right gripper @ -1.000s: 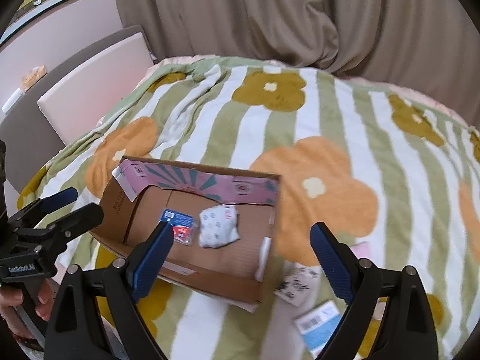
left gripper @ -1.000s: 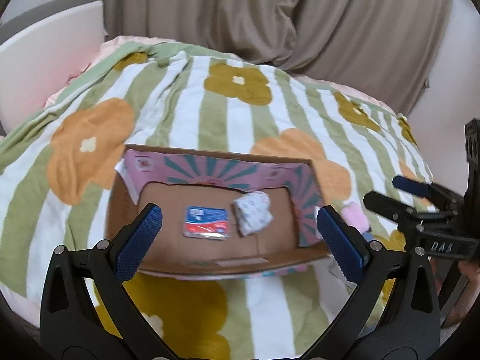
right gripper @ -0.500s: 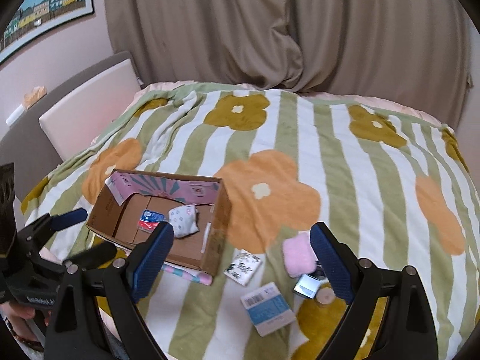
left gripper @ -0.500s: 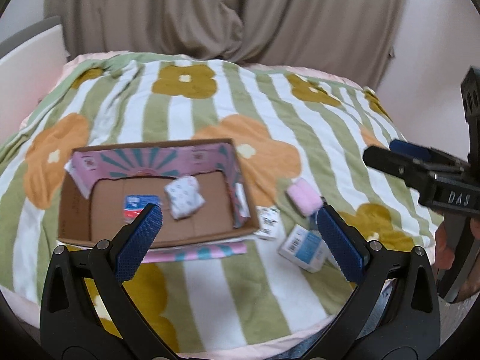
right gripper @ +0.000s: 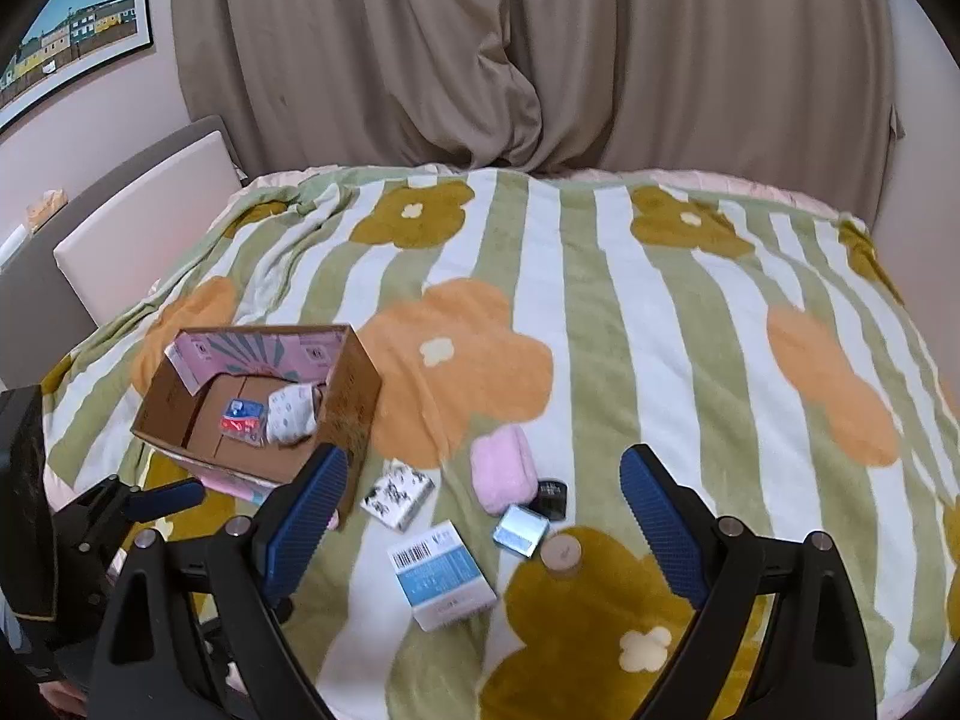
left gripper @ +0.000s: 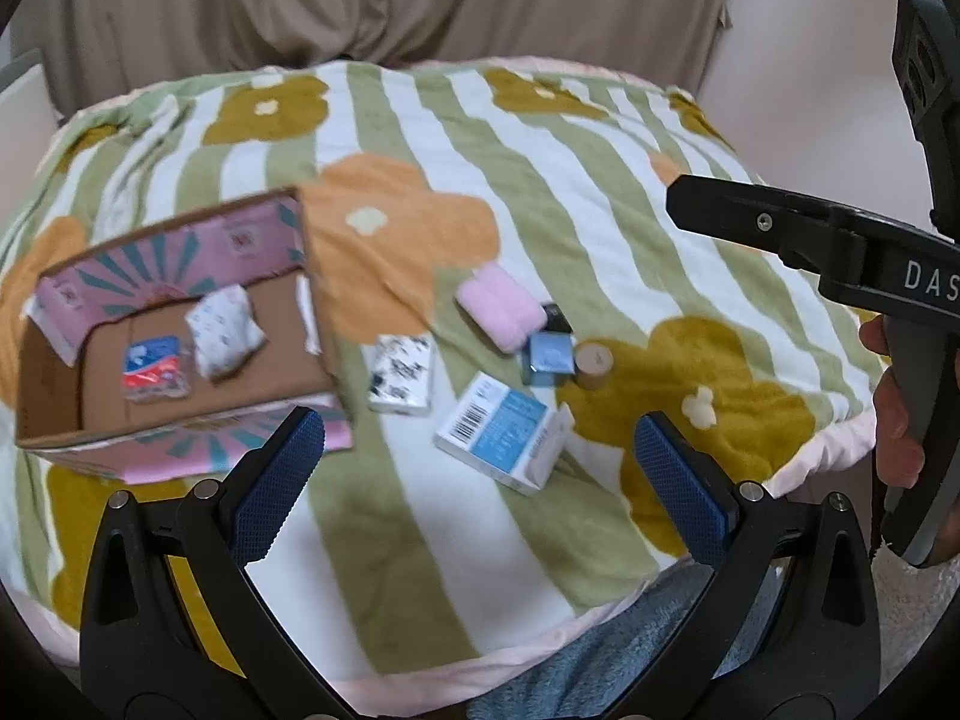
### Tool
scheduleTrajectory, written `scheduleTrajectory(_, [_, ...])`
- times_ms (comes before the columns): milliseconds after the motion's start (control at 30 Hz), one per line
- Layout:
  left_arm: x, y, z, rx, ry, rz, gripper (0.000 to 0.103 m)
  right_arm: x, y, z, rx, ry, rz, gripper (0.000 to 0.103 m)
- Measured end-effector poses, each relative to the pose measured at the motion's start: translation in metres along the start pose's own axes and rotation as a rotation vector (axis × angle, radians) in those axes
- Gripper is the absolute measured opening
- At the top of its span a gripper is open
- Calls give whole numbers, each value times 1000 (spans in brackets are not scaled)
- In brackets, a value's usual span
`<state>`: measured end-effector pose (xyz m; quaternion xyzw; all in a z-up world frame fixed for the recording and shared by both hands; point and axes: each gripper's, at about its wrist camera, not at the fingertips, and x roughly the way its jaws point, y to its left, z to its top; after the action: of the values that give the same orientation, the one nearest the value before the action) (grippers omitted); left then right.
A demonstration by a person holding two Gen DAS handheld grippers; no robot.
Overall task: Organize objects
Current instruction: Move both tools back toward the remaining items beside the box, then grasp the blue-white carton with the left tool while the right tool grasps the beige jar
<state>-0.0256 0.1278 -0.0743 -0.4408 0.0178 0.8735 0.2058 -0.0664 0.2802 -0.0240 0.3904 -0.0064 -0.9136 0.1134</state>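
An open cardboard box (left gripper: 54, 372) (right gripper: 354, 384) with pink flaps lies on the flowered blanket; inside are a red-blue packet (left gripper: 153, 363) (right gripper: 243, 417) and a white patterned pouch (left gripper: 222, 330) (right gripper: 291, 411). To its right lie a black-and-white packet (left gripper: 402, 372) (right gripper: 396, 492), a blue-white carton (left gripper: 501, 432) (right gripper: 441, 576), a pink soft pouch (left gripper: 501, 306) (right gripper: 501, 474), a small blue box (left gripper: 549, 357) (right gripper: 521, 529), a dark item (right gripper: 552, 498) and a tan round cap (left gripper: 593, 360) (right gripper: 561, 552). My left gripper (left gripper: 480, 474) and right gripper (right gripper: 483, 525) are open, empty, held above the near items.
The striped flowered blanket (right gripper: 600, 330) covers a bed. Beige curtains (right gripper: 480, 48) hang behind it. A white headboard (right gripper: 144, 228) stands at the left, with a framed picture (right gripper: 72, 30) on the wall. A blue-grey rug (left gripper: 630, 654) lies below the near bed edge.
Both grippers have pulled back and swung right, away from the box. The loose items right of the box have come into view. Both stay open.
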Motion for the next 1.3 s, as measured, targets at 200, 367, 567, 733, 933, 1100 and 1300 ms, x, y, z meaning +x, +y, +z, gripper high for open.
scheduleTrajectory(200, [21, -23, -13, 61, 26, -2, 102, 11, -19, -23, 16, 36, 4, 91])
scheduleTrajectory(367, [42, -33, -19, 88, 55, -4, 102, 19, -30, -34, 23, 51, 4, 91])
scheduleTrajectory(567, [66, -34, -24, 74, 95, -9, 102, 33, -39, -43, 19, 76, 1, 91])
scheduleTrajectory(733, [85, -34, -25, 77, 121, -10, 102, 48, -45, -50, 16, 99, -1, 91])
scheduleTrajectory(933, [113, -32, -29, 82, 160, -13, 102, 77, -55, -58, 6, 151, -15, 91])
scheduleTrajectory(1100, [132, -30, -35, 79, 186, -15, 102, 101, -58, -67, -12, 201, -35, 91])
scheduleTrajectory(1300, [152, -26, -38, 80, 209, -17, 102, 122, -58, -76, -46, 238, -58, 91])
